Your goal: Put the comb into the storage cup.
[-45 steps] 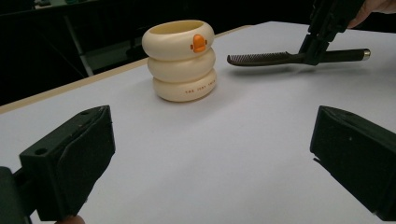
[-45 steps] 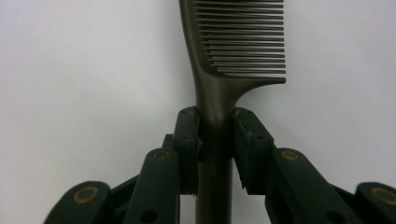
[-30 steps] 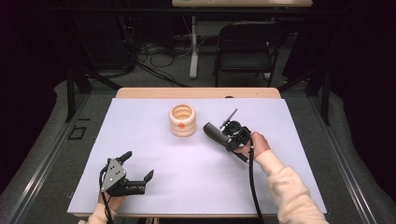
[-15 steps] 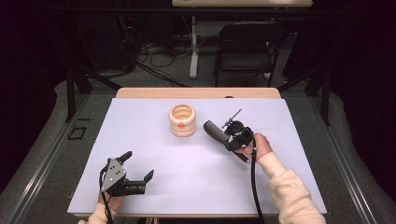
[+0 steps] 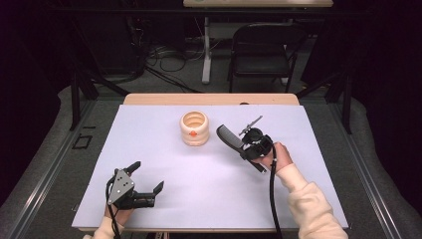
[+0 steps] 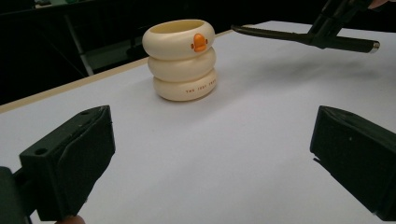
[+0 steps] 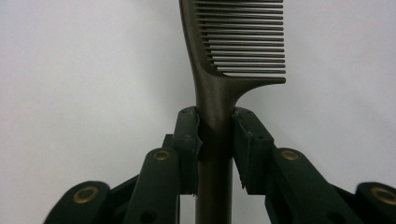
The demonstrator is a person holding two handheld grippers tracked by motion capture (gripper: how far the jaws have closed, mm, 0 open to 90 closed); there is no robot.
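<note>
Above the counter [image 5: 149, 149], beside the cup [image 5: 194, 128]: comb [image 7: 219, 93], handle clenched in right gripper [image 7: 215, 140] jaws, carrying step. Left gripper [image 5: 148, 185] jaws released, idle. Next: likely lowering comb into cup.

place: lab/studio | evidence: black-curtained surround, floor cables [image 5: 164, 52], folding chair [image 5: 263, 47], white-topped table [image 5: 149, 129]
</note>
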